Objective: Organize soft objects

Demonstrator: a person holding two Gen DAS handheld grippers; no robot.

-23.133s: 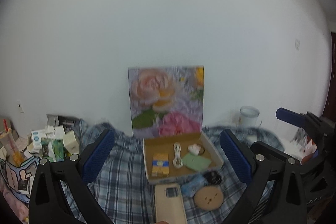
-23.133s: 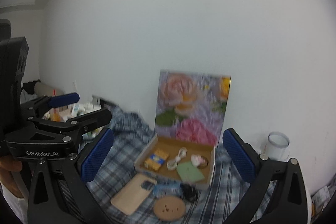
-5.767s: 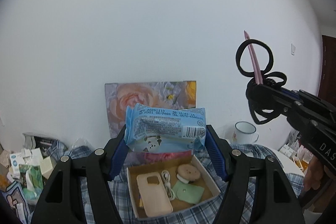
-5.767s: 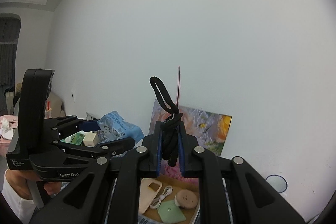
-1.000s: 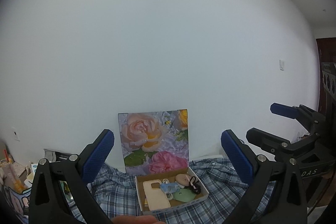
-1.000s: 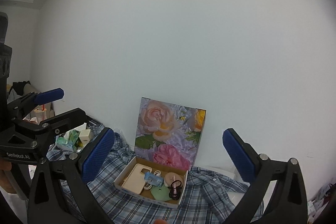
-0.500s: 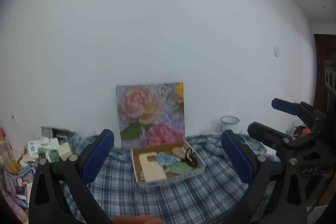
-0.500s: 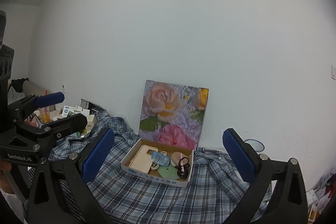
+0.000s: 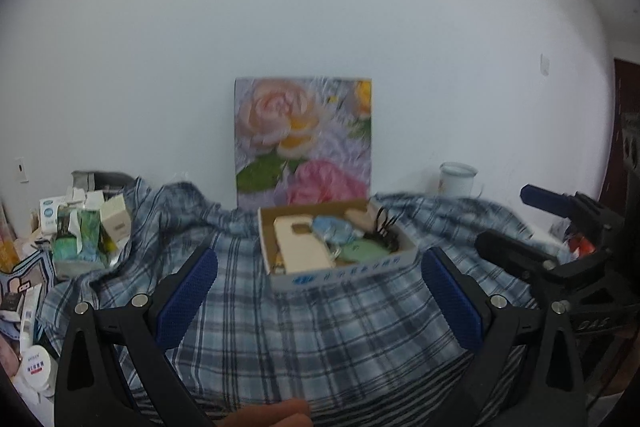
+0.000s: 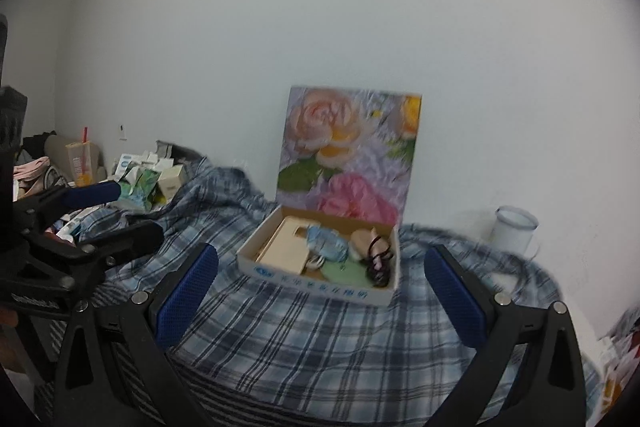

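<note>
A shallow cardboard box (image 9: 344,277) (image 10: 312,285) sits on a plaid cloth. Inside lie a beige phone case (image 9: 298,241) (image 10: 286,245), a blue tissue pack (image 9: 334,229) (image 10: 326,241), a green pad (image 9: 358,251) (image 10: 346,273), a beige round puff (image 10: 362,239) and black hair ties (image 9: 384,227) (image 10: 378,259). My left gripper (image 9: 318,303) is open and empty, hovering in front of the box. My right gripper (image 10: 320,301) is open and empty too, held in front of the box and slightly to its right. Each gripper shows at the edge of the other's view.
A flower painting (image 9: 304,143) (image 10: 348,155) leans on the white wall behind the box. A white mug (image 9: 458,179) (image 10: 514,227) stands at the right. Cartons and small boxes (image 9: 86,223) (image 10: 148,179) crowd the left. The plaid cloth (image 9: 320,339) covers the surface.
Both grippers have dropped lower and come closer to the box, which now looks larger. Both stay open and empty. The box contents are unchanged.
</note>
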